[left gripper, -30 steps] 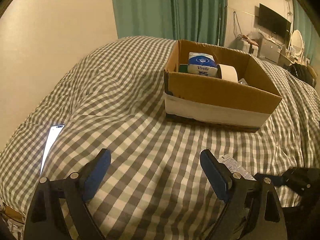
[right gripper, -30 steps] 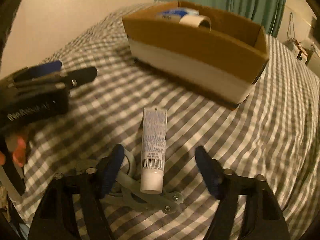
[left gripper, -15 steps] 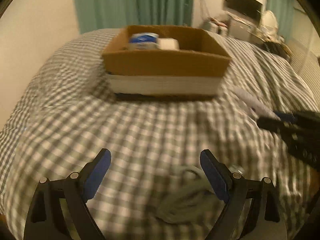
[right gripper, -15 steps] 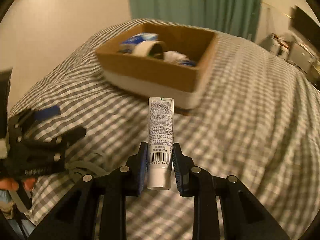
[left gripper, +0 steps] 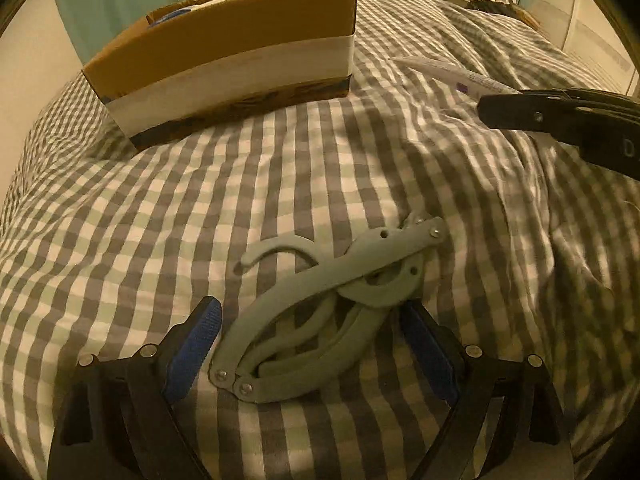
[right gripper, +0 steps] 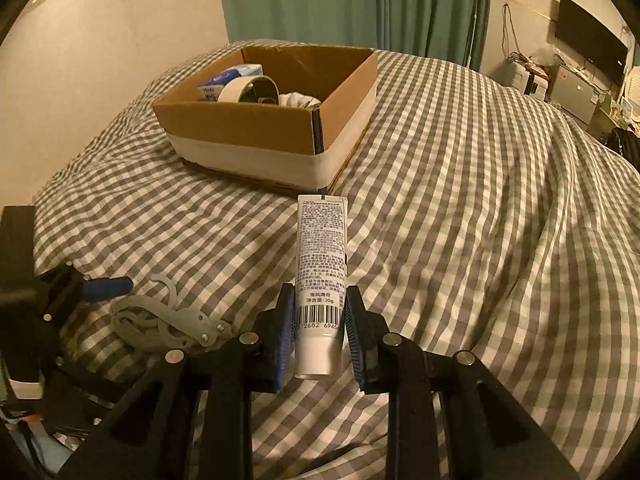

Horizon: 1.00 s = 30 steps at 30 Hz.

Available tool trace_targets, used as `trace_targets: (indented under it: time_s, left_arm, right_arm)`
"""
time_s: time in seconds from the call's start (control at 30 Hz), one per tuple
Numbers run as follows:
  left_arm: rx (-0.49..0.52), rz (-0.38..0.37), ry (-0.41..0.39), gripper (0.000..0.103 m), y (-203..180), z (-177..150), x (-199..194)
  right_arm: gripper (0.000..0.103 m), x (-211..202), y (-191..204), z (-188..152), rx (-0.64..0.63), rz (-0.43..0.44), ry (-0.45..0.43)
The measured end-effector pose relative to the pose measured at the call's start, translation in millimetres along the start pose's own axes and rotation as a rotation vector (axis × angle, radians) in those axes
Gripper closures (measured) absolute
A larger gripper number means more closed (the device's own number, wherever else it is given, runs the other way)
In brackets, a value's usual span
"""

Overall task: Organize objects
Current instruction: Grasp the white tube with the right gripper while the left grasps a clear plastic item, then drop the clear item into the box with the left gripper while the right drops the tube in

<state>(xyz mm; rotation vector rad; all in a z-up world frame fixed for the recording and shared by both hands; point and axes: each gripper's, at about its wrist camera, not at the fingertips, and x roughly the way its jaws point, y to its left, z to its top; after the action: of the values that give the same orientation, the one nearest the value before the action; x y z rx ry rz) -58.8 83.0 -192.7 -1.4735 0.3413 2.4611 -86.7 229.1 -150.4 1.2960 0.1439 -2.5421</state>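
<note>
My right gripper (right gripper: 320, 312) is shut on a white tube (right gripper: 321, 264) with a barcode and holds it above the checked bedcover, pointing toward the cardboard box (right gripper: 256, 124). The tube (left gripper: 452, 74) and right gripper (left gripper: 560, 116) also show at the right of the left wrist view. My left gripper (left gripper: 312, 336) is open, its blue pads either side of a grey folding hanger (left gripper: 320, 312) that lies flat on the bed. The hanger (right gripper: 168, 324) sits left of the right gripper. The box (left gripper: 224, 60) holds a tissue pack (right gripper: 230, 78), a tape roll (right gripper: 248, 90) and white cloth.
The grey-and-white checked bedcover (right gripper: 460, 200) is rumpled at the right. A wall and green curtain (right gripper: 352, 4) stand behind the box. A TV (right gripper: 588, 46) and cluttered furniture are at the far right.
My right gripper closed on the tube and lifted it off the bed. My left gripper swung right and down until the hanger lay between its open fingers.
</note>
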Motion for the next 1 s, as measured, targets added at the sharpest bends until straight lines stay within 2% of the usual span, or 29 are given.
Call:
trace_targets:
  time_s: [0.03,0.27,0.57,0.7,0.73,1.0]
  left_arm:
    - [0.000,-0.001,-0.003,0.011,0.0,0.8,0.3]
    - [0.003,-0.050,-0.023,0.044,-0.9,4.5,-9.9]
    - [-0.031,-0.064,-0.107,0.074,9.3,20.3,-42.2]
    - [-0.033,-0.057,-0.128,0.084,22.1,34.5,-49.3]
    - [-0.045,-0.059,-0.134,0.091,26.5,36.2,-52.1]
    - [-0.105,-0.052,-0.167,0.091,51.1,56.8,-63.0]
  right_arm:
    - [0.079,1.2,0.3,-0.2,-0.001,-0.001,0.003]
    - [0.079,0.4,3.6,-0.4,-0.012,0.002,0.002]
    - [0.079,-7.5,6.8,0.2,-0.015,0.006,-0.020]
    - [0.079,-8.4,7.3,0.1,-0.016,0.007,-0.023]
    - [0.079,-8.4,7.4,-0.1,-0.016,0.006,-0.024]
    - [0.079,-12.2,12.6,2.9,-0.023,0.017,-0.034]
